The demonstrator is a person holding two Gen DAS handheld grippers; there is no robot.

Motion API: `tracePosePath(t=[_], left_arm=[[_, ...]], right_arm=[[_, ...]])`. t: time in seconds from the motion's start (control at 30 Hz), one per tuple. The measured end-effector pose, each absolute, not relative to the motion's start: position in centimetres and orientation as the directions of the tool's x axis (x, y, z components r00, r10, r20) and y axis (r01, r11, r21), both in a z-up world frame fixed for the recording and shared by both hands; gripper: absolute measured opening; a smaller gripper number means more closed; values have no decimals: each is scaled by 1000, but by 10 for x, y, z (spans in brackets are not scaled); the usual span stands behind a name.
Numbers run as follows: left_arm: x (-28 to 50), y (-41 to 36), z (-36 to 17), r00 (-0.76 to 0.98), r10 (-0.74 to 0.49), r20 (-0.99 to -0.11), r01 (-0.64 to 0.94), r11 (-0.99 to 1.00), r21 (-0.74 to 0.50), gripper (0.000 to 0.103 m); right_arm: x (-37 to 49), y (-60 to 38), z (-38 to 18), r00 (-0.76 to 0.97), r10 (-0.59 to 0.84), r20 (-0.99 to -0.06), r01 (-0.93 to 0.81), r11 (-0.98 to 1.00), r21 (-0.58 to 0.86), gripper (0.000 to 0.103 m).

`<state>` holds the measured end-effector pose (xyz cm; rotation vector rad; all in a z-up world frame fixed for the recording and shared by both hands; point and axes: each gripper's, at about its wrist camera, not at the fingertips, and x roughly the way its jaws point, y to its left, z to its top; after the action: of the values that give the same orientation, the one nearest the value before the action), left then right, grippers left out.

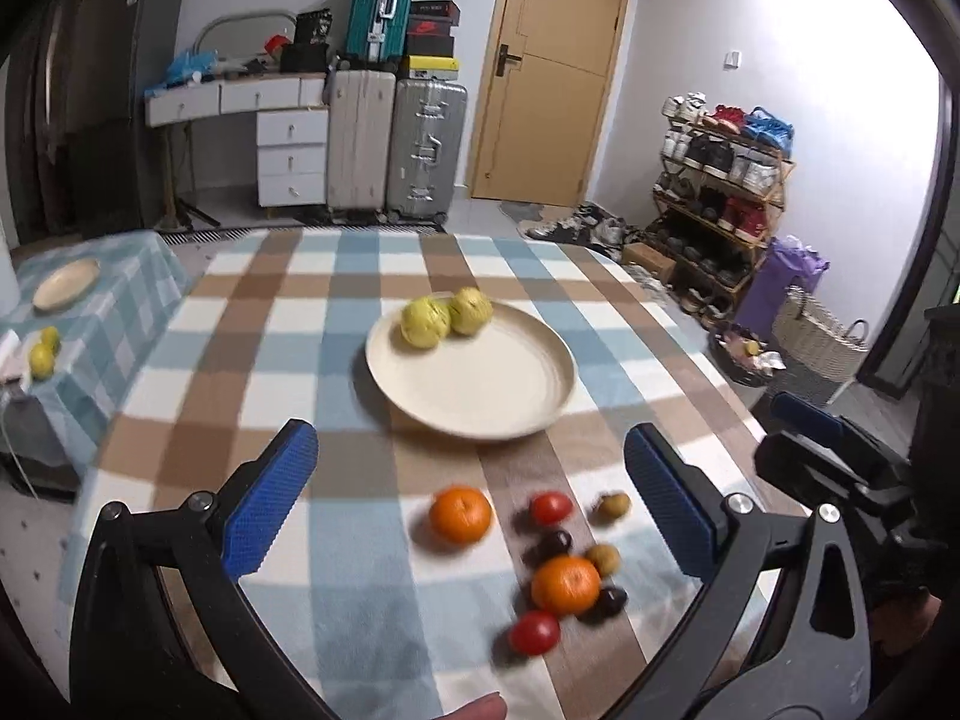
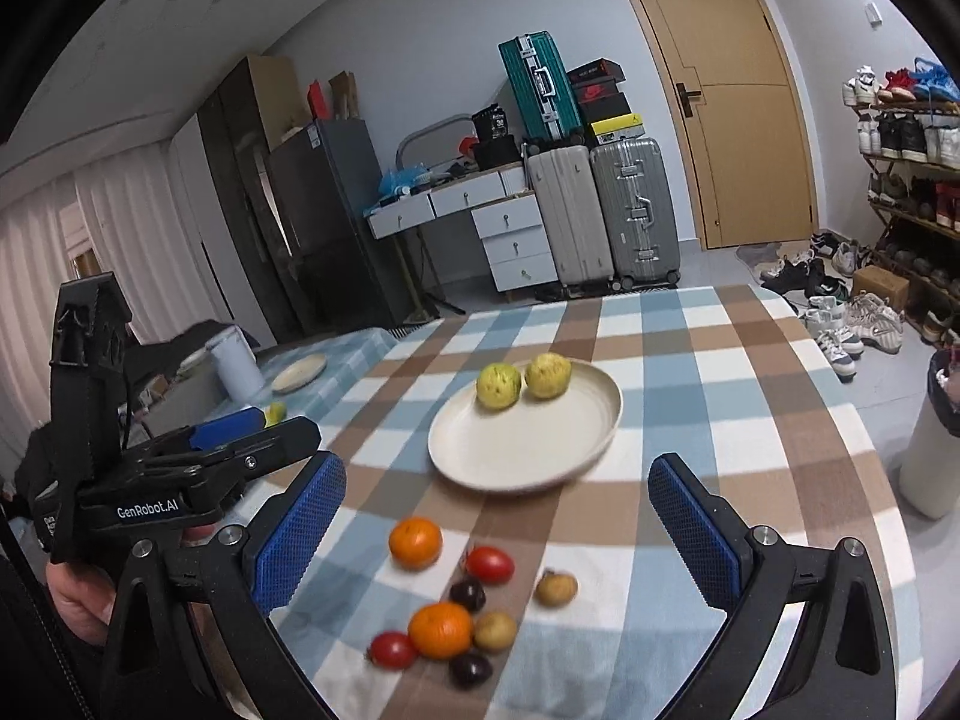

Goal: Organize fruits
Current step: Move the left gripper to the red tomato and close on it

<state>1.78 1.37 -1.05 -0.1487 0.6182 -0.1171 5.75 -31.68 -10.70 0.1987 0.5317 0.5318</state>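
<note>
A cream plate (image 1: 480,384) (image 2: 516,450) on the checked tablecloth holds two yellow-green fruits (image 1: 425,321) (image 2: 498,384). In front of it lie loose fruits: two oranges (image 1: 459,513) (image 1: 565,585) (image 2: 415,542) (image 2: 440,630), two red tomatoes (image 1: 551,507) (image 2: 489,564), two dark plums (image 1: 555,543) (image 2: 468,594) and two brownish fruits (image 1: 612,506) (image 2: 556,588). My left gripper (image 1: 474,516) is open and empty above the loose fruits. My right gripper (image 2: 498,546) is open and empty above them too. Each gripper shows at the edge of the other's view.
A side table at the left carries a second plate (image 1: 65,283) (image 2: 298,373) and yellow fruits (image 1: 43,351). Suitcases (image 1: 393,150), drawers, a door and a shoe rack (image 1: 720,192) stand behind. A white bin (image 2: 936,438) is at the table's right.
</note>
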Motion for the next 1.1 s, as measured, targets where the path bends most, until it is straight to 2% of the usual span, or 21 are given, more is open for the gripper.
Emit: tracePosePath(t=[0.17,0.43,0.7,0.87,0.97,1.1], left_arm=[[-5,14,-42,771,-195,-606,76,973,-216,102],[-18,4,-91,696,-226,-681,126,973,-195,102],[-6,-10,-116,641,-254,-725,176,967,-184,100],[3,-18,-126,603,-268,-752,211,962,-174,90],[6,-20,-129,582,-286,-761,232,956,-181,80],[11,-21,-132,557,-320,-766,252,944,-212,62]], right_arm=[[39,-314,-123,727,512,-457,-419,859,295,103],[19,-308,-149,702,522,-485,-435,853,288,103],[14,-311,-170,680,524,-513,-411,852,325,103],[18,-315,-178,671,528,-521,-400,849,345,103],[21,-315,-183,663,533,-525,-400,846,353,103],[26,-316,-189,654,537,-533,-393,843,367,103]])
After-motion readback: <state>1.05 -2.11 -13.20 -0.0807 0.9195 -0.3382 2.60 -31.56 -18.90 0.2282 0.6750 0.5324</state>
